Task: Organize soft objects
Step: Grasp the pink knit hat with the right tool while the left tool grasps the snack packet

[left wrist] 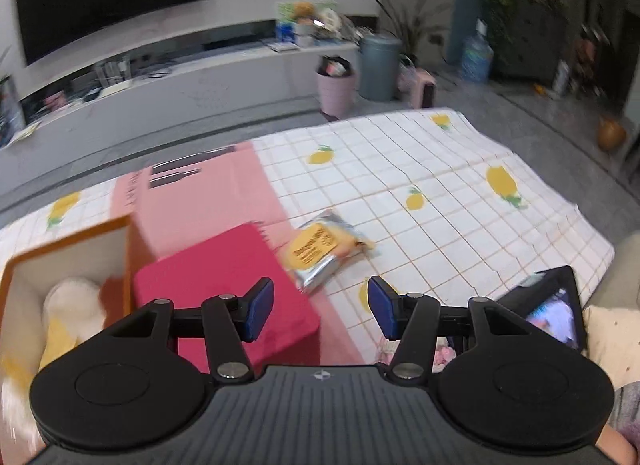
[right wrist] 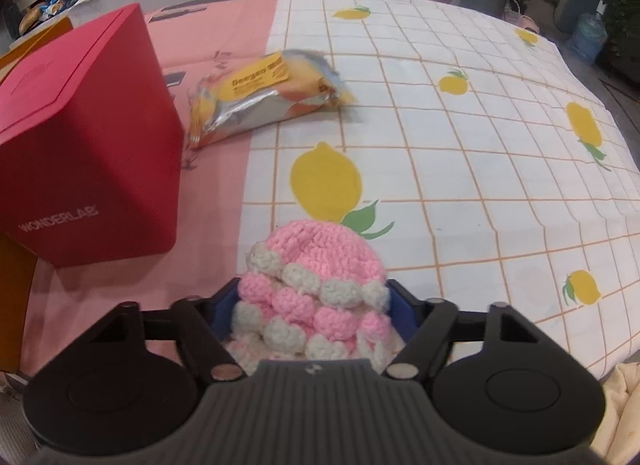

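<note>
- Left wrist view: left gripper point(left wrist: 321, 308) has its fingers spread with nothing between them, hovering over the near edge of the pink-red cardboard box point(left wrist: 224, 285). Orange open-top box point(left wrist: 64, 243) sits to the left and already holds a white-and-yellow plush point(left wrist: 70, 305). Foil-and-yellow snack packet point(left wrist: 326, 251) lies ahead on the lemon-print checked cloth point(left wrist: 440, 193), apart from the fingers, long axis slanting away to the right.
- Right wrist view: right gripper point(right wrist: 311, 307) has its fingers pinching the pink-and-white crocheted soft toy point(right wrist: 312, 297), which sits on the cloth with its rounded end pointing away. The orange box is far left, beyond the red box, so the toy likely must travel left; the left hand is nearer that box.
</note>
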